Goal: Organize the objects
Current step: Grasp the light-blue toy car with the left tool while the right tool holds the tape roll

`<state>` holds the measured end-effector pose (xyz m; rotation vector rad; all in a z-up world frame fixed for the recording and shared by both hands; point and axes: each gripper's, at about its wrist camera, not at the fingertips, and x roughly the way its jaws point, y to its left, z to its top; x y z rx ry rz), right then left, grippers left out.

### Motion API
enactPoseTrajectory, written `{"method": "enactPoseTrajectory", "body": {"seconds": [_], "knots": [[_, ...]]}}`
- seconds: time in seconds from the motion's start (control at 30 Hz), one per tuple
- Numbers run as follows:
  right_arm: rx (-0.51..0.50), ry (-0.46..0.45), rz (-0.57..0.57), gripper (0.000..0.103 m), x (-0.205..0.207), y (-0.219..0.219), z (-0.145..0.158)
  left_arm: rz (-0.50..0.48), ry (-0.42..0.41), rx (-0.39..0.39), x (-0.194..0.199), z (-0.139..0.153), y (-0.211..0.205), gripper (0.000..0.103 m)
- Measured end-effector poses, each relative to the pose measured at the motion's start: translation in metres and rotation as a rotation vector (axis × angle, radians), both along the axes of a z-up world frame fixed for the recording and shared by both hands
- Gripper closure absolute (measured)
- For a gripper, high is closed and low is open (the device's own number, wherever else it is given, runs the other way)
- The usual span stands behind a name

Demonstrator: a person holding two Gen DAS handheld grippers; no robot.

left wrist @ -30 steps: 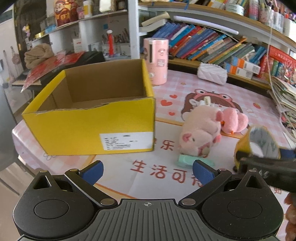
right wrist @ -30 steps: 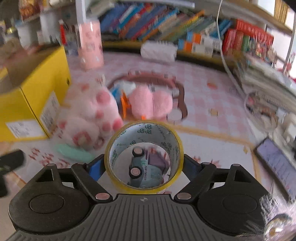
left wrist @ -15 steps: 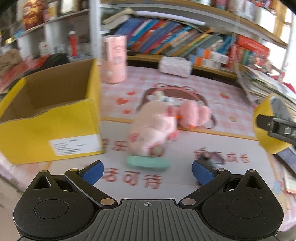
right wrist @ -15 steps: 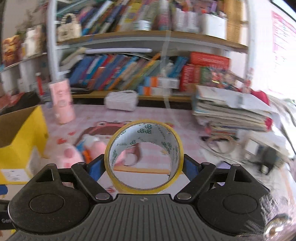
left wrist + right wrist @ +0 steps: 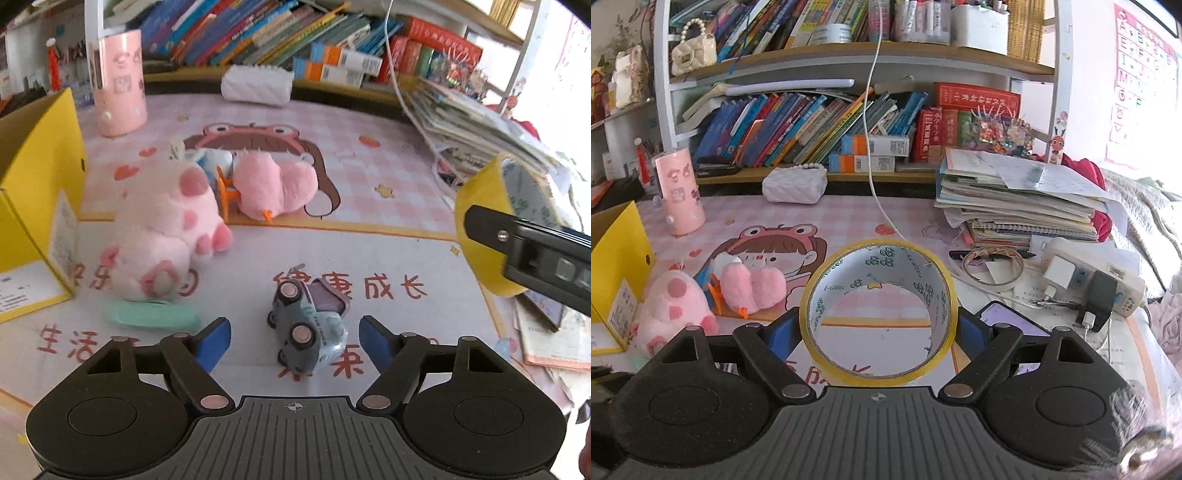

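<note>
While the left hand-held gripper (image 5: 294, 338) hangs low over the surface (image 5: 399, 258), its jaws have just been closing; the blue pads sit either side of the toy car (image 5: 308, 328), gap visible on both sides, no contact yet. Car is pale blue-grey, lying on its side, wheels facing up toward the camera, resting on the printed mat. Left of it, flat on the mat: a mint-green slab (image 5: 151, 315), touching the base of the pink plush pig (image 5: 166, 229). Second pink plush (image 5: 277, 186) just behind the pig, with an orange piece between them. Yellow cardboard box (image 5: 40, 206) at the far left edge, open top, label on the near face. Pink cylinder (image 5: 118, 83) and white quilted pouch (image 5: 256, 85) stand at the back near the bookshelf. Right edge of this view: the other gripper's black finger across a yellow tape roll (image 5: 484, 229), held off the surface.

Right wrist view: right hand-held gripper (image 5: 879, 328) is clamped on the tape roll (image 5: 879, 310), pads pressing the outer yellow rim on both sides, roll upright with its hole facing the camera, above the mat. Through and around it: pig (image 5: 674, 306) and second plush (image 5: 753, 286) to the left, box (image 5: 617, 266) at far left, stack of books and papers (image 5: 1015, 199) right of centre, a thin tape ring (image 5: 991, 264) and power strip (image 5: 1097, 273) beside it.
</note>
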<state>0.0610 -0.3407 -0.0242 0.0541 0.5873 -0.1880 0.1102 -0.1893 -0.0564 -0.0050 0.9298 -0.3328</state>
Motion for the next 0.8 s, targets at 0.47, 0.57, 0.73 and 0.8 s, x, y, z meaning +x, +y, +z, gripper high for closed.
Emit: {"method": "enactPoseTrajectory", "body": {"seconds": [0.47, 0.57, 0.73, 0.8], "knots": [[-0.003, 0.021, 0.052, 0.019, 0.012, -0.009, -0.006, 0.016, 0.033, 0.018, 0.017, -0.011, -0.008, 0.06], [0.011, 0.026, 0.046, 0.019, 0.016, -0.007, -0.006, 0.059, 0.009, -0.011, 0.013, -0.002, 0.01, 0.06], [0.034, 0.058, 0.063, 0.019, 0.024, 0.009, -0.008, 0.138, -0.048, -0.057, -0.001, 0.016, 0.049, 0.06], [0.044, 0.077, 0.087, 0.019, 0.026, 0.021, -0.01, 0.164, -0.072, -0.063, -0.008, 0.023, 0.065, 0.06]]}}
